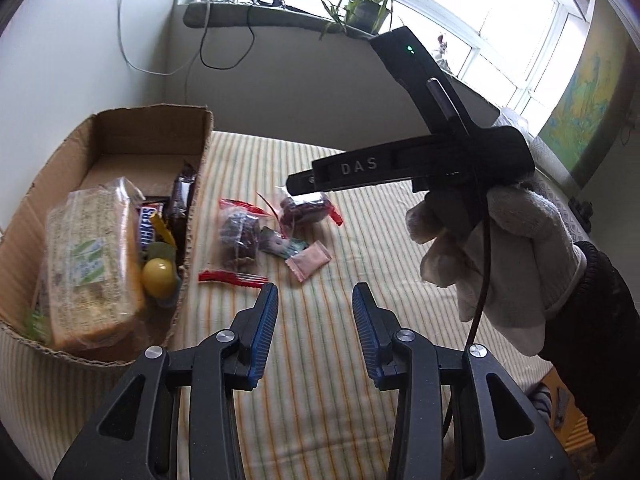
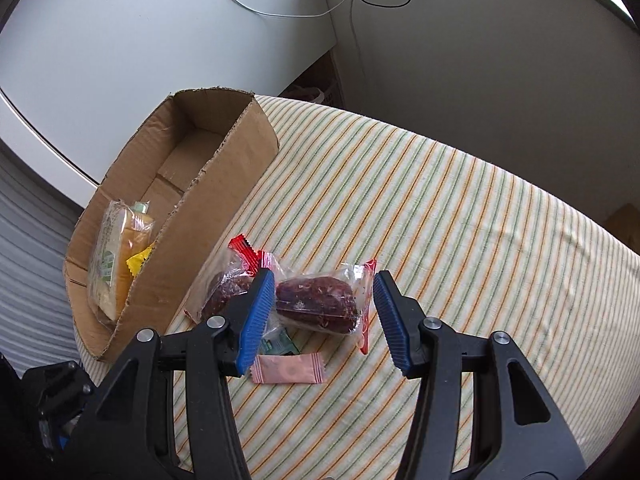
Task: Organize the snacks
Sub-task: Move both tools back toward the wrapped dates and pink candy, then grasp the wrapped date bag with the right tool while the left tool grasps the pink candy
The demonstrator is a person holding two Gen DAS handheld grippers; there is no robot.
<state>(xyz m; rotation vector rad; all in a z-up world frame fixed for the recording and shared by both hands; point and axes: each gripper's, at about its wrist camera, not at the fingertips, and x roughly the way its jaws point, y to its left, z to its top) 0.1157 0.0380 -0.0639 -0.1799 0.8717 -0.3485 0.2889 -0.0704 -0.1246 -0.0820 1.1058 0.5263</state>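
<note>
Right tongs [image 2: 324, 316] gape over date packet [image 2: 316, 304]; pink sachet [image 2: 288, 368] beside — box [image 2: 224, 216] left.

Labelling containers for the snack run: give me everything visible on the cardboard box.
The cardboard box is plain brown corrugated board, open-topped, its upper edges roughly torn. It stands upright on the striped cloth, long and narrow, beside the loose snack packets. Its near end holds a wrapped sandwich, a Snickers bar, a dark wrapper and a yellow round item; the far end shows bare floor with flap seams. Neither tool touches it.
</note>
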